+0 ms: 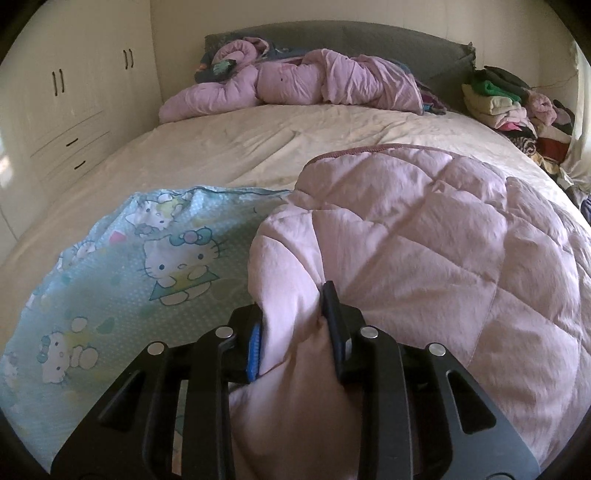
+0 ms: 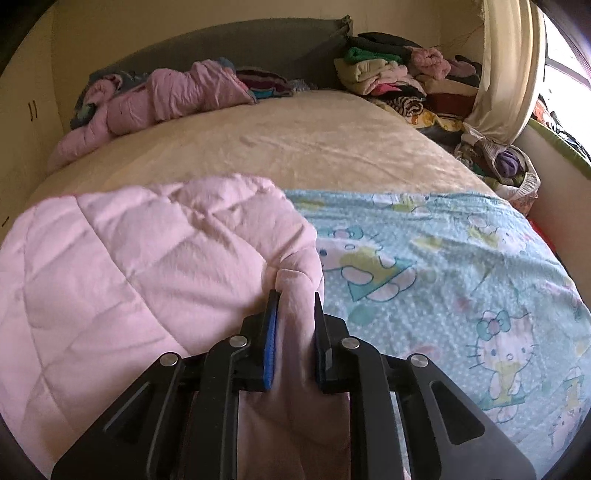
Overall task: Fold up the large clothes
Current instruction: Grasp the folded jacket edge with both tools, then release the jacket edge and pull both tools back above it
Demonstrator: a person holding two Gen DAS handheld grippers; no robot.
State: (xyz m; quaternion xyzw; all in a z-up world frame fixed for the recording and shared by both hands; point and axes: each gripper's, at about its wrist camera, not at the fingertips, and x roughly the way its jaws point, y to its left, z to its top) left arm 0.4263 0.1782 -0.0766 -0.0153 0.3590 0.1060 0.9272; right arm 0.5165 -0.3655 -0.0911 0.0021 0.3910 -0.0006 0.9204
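- The left tool (image 1: 293, 314) has its two fingers closed down on a thick fold of the pink quilt (image 1: 424, 236), the cloth bunched between the blue-lined pads.
- The right tool (image 2: 294, 314) grips another bunched fold of the same quilt (image 2: 140, 251) in the same way, fingers pressed in on the padding from both sides.
- The quilt is pink and stitched in diamonds on one face, and light blue with a cartoon cat print (image 1: 177, 258) on the other; the pink face is turned over onto the printed face, which also shows flat on the bed (image 2: 461, 266).
- The quilt lies on the near part of the bed (image 2: 295, 140), on a cream sheet that stays bare beyond it.
- At the head of the bed, against the grey headboard (image 1: 332, 35), sits a crumpled pink blanket (image 1: 295, 83).
- Beside the headboard, on the far side of the bed from the cupboards, is a heap of folded clothes (image 2: 388, 72).
- White cupboards with drawers (image 1: 70, 110) stand along the wall on the other side of the bed.
- A cream curtain (image 2: 506, 74) hangs just past the clothes heap.
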